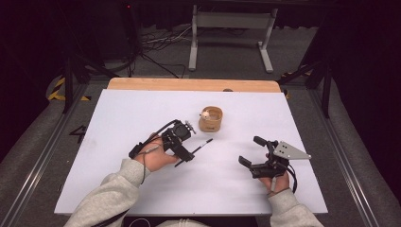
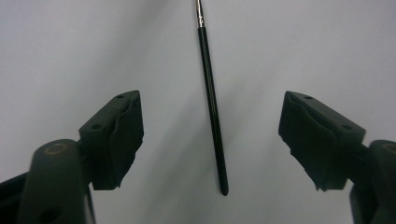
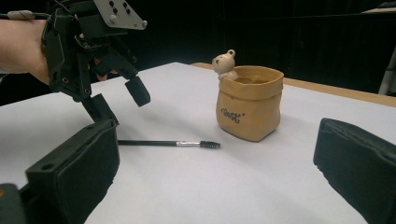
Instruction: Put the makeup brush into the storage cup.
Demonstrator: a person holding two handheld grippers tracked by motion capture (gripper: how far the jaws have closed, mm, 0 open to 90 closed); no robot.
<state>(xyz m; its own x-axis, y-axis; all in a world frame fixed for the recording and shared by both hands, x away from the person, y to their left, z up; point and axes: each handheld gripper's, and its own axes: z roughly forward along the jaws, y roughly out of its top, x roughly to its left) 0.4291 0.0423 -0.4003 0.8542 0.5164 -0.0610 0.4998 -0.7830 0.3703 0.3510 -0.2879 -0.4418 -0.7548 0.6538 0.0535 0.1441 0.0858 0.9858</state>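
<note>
A thin black brush point(image 1: 202, 145) with a small bristle tip lies flat on the white table point(image 1: 118, 123). My left gripper point(image 1: 185, 150) hovers over its handle end and is open. In the left gripper view the brush handle point(image 2: 212, 107) lies between the spread jaws, untouched by the left gripper point(image 2: 210, 140). A tan bag-shaped pot point(image 1: 210, 119) with a little bear figure point(image 3: 224, 62) on its rim stands just beyond the brush. My right gripper point(image 1: 252, 150) is open and empty at the right, aimed at the pot point(image 3: 250, 102) and the brush point(image 3: 168, 143).
The table's wooden far edge point(image 1: 189, 84) shows behind the white sheet. A metal stand point(image 1: 231, 28) and cables lie on the floor beyond. Bare white surface spreads to the left and along the front of the table.
</note>
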